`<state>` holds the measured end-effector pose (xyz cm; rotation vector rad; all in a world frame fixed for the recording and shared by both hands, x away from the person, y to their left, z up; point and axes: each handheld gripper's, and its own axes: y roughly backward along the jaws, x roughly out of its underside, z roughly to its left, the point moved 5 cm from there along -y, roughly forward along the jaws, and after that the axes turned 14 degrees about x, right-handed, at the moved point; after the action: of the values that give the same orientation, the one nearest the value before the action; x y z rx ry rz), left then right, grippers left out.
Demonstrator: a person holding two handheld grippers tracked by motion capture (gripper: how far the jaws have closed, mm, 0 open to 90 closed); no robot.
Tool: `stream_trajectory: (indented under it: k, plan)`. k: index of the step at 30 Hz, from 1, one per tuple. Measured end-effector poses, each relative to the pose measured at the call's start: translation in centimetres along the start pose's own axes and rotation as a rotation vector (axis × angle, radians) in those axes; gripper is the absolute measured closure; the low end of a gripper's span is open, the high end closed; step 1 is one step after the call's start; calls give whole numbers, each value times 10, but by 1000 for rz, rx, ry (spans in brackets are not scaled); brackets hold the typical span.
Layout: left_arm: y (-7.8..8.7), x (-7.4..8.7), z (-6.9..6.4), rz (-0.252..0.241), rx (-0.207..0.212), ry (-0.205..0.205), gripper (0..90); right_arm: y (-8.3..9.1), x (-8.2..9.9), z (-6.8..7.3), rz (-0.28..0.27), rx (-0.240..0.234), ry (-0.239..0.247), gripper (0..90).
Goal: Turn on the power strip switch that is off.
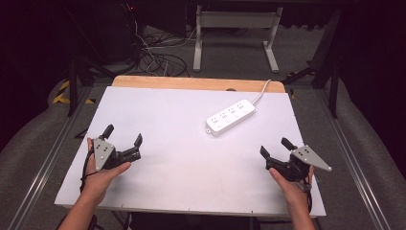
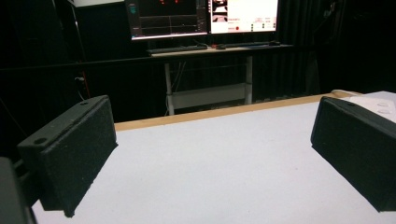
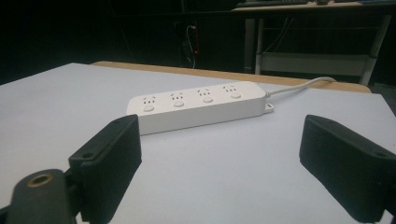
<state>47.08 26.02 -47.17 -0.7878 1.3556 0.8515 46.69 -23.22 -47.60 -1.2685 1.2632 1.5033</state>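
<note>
A white power strip (image 1: 231, 116) with several sockets lies flat on the white table (image 1: 182, 143), right of centre toward the back; its white cable (image 1: 262, 91) runs off the far edge. In the right gripper view the power strip (image 3: 198, 106) lies ahead of the wide-apart jaws. My left gripper (image 1: 123, 135) rests at the table's left, open and empty. My right gripper (image 1: 276, 147) rests at the right front, open and empty, a hand's length short of the strip. A corner of the power strip (image 2: 380, 100) peeks above the right jaw in the left gripper view.
A wooden strip (image 1: 196, 84) borders the table's far edge. Beyond it are a white desk frame (image 1: 234, 28) and tangled cables (image 1: 158, 57) on the floor. Monitors (image 2: 205, 16) glow on a desk at the back. Metal rails (image 1: 349, 158) flank the table.
</note>
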Motion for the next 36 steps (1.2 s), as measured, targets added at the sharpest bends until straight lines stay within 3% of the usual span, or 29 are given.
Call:
stream_trajectory:
  k: [15,22,28,31,33,34,36]
  plan:
    - [-1,-1,-2,0,10,-9,9,5,-3,0,-23,-1,1,194]
    - [-4,-1,-2,-4,10,0,3,12,-9,-1,-40,11,39,273]
    - [-5,-1,-1,-7,6,4,7,23,-25,-2,-75,-15,34,578]
    - [-5,0,0,1,5,-3,8,27,-33,-2,-5,-4,6,744]
    - [-5,0,0,4,6,-5,13,29,-41,0,23,-36,-18,852]
    - [-5,0,0,4,6,-5,13,29,-41,0,23,-36,-18,852]
    - [-6,1,0,5,4,-7,13,27,-57,5,32,-59,25,900]
